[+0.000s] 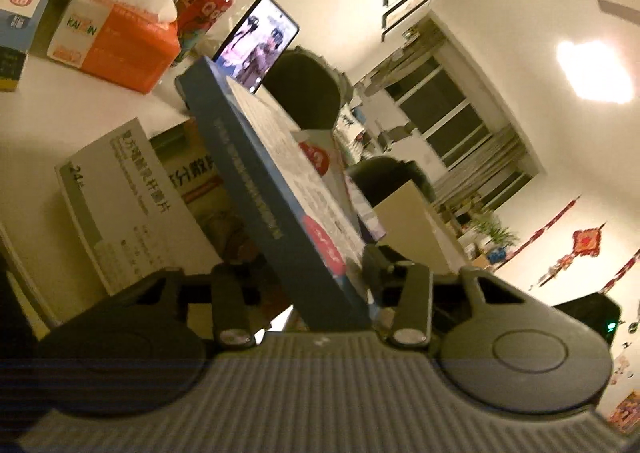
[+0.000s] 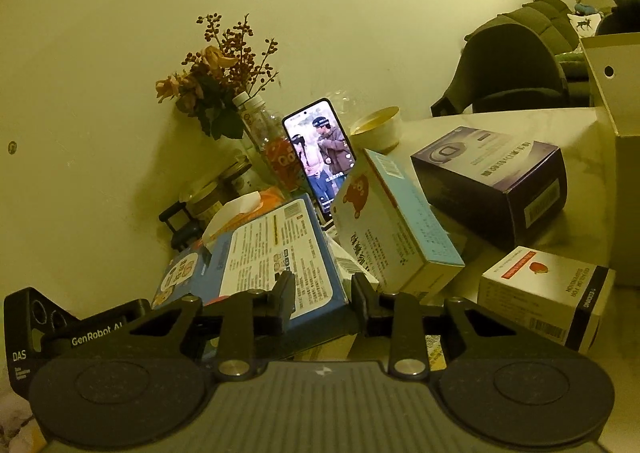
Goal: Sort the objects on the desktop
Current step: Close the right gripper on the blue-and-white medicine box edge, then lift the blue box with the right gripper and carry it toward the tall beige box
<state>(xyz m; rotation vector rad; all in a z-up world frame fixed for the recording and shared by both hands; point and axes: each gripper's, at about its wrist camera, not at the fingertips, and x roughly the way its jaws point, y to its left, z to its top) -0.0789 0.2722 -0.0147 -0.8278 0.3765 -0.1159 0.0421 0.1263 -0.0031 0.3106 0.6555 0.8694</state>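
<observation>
White desk (image 2: 520,125) sits against a plain wall in a dim, yellow-lit room with dark windows behind; it's crowded with boxes, a lit phone (image 2: 318,157) propped upright, a flower bottle (image 2: 224,93), a cup (image 2: 378,129) and an orange tissue box (image 1: 116,41). Left claw (image 1: 296,273) is clamped on a flat blue box (image 1: 276,189), tilted off the desk; right claw (image 2: 322,295) is parted with nothing between its fingers, that blue box just ahead. Bare surface only near the purple box (image 2: 492,181) and far edge.
</observation>
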